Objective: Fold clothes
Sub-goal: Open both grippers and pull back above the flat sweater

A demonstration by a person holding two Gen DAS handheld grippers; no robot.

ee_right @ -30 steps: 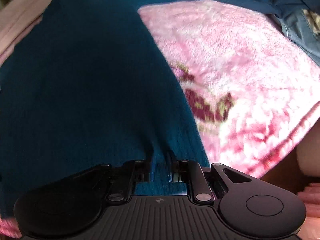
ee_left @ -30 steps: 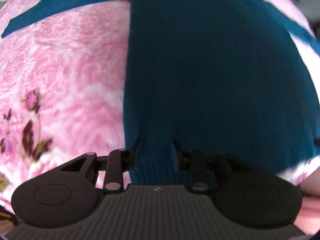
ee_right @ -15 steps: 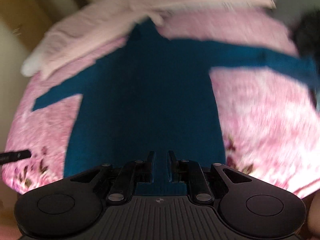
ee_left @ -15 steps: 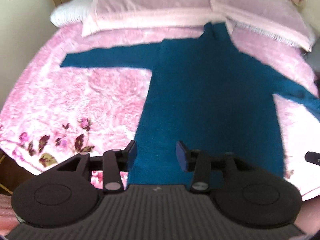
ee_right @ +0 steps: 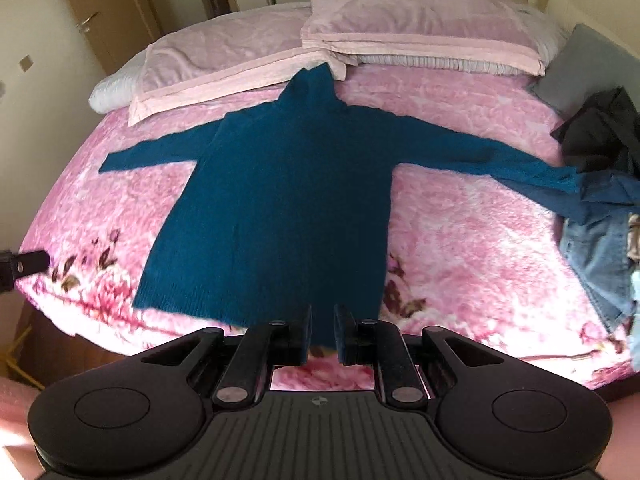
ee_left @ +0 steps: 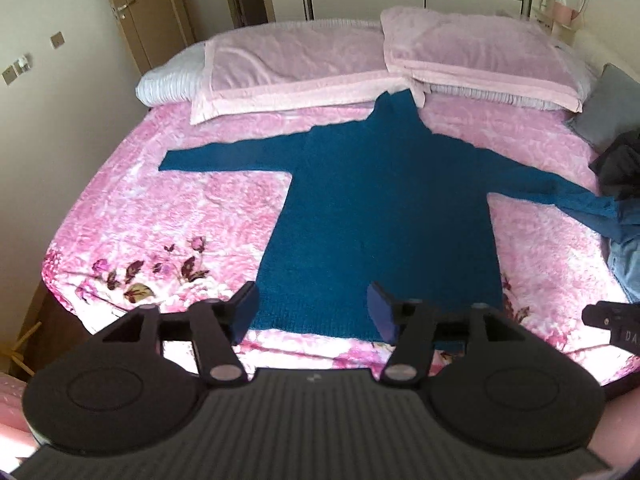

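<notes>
Teal sweater (ee_left: pixel 380 216) lying flat mid-frame on the bed (ee_left: pixel 160 216), sleeves out, no fold done yet; left gripper (ee_left: pixel 312 312) jaws spread, right gripper (ee_right: pixel 322 334) jaws nearly together, both holding nothing.

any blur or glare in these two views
Left wrist view: sharp, with fisheye bending of the bed edges and a washed-out near blanket edge. Right wrist view: slight blur on the sweater hem and the clothes pile.
</notes>
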